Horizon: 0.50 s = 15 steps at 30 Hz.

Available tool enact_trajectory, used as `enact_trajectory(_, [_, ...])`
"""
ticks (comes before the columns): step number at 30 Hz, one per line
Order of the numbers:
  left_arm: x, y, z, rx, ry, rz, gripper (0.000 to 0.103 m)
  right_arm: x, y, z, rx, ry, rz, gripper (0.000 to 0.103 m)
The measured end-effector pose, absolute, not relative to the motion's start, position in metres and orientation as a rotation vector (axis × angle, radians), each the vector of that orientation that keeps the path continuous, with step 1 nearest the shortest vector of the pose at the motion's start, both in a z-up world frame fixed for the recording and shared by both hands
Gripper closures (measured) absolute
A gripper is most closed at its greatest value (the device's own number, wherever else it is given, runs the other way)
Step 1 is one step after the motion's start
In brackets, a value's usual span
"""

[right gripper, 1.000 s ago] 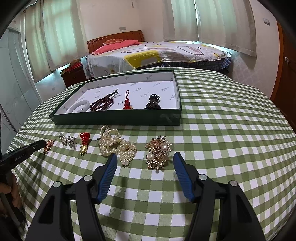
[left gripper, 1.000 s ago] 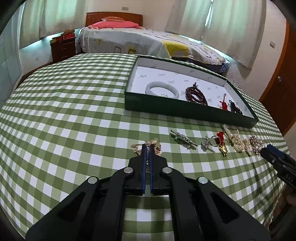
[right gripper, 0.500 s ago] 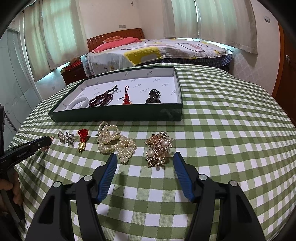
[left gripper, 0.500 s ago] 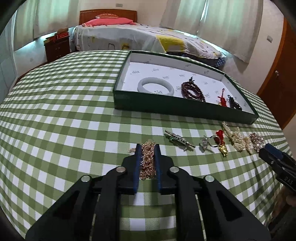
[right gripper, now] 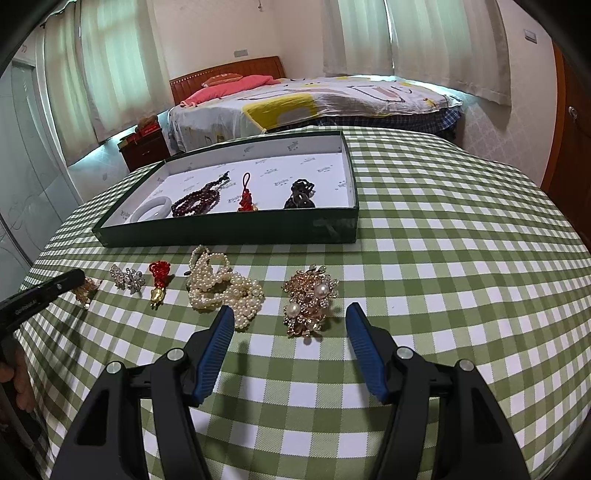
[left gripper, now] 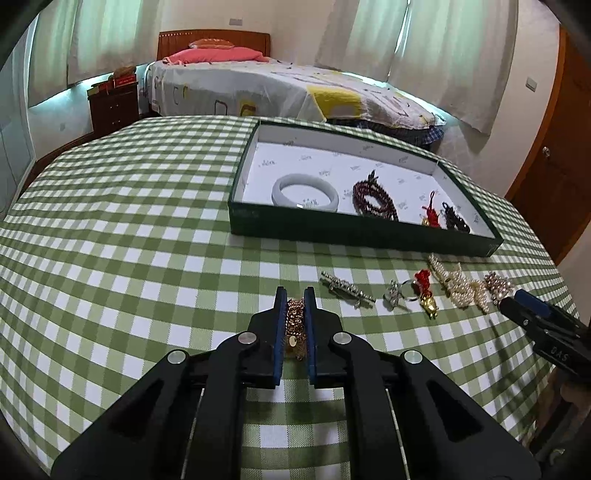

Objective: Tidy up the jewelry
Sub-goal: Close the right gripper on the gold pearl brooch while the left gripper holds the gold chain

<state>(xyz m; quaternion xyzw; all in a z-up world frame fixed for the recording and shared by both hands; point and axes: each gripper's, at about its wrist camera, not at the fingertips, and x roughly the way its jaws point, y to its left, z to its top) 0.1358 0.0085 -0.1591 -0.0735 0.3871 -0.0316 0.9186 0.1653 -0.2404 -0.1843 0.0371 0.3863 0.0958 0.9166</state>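
Bedroom with pale curtains point(right gripper: 443, 33) and a bed point(left gripper: 277, 85) under a patterned cover, a red pillow at its wooden headboard. In front, a table point(left gripper: 110, 221) covered in green-and-white check cloth. On it sits a shallow dark green box point(left gripper: 332, 227) with a white printed lining, holding a pale bangle point(left gripper: 304, 192), dark red beads point(left gripper: 373, 199), a red tassel charm point(right gripper: 245, 197) and a black piece point(right gripper: 299, 194). Along the near side of the box, on the cloth: a silver bar brooch point(left gripper: 345, 288), a small silver piece point(right gripper: 127, 278), a red and gold charm point(right gripper: 159, 282), heaped pearls point(right gripper: 221, 286) and a gold pearl brooch point(right gripper: 308, 299). The left gripper point(left gripper: 294, 306) pinches a gold chain point(left gripper: 294, 321) between its blue pads. The right gripper point(right gripper: 290, 325) stands spread, empty, over the gold pearl brooch.
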Motion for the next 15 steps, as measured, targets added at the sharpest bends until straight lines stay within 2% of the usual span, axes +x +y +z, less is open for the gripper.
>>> enact_trajectory(15, [0.138, 0.013, -0.156, -0.151, 0.786, -0.048, 0.094, 0.183, -0.245, -0.184, 0.081, 0.809, 0.175, 0.042])
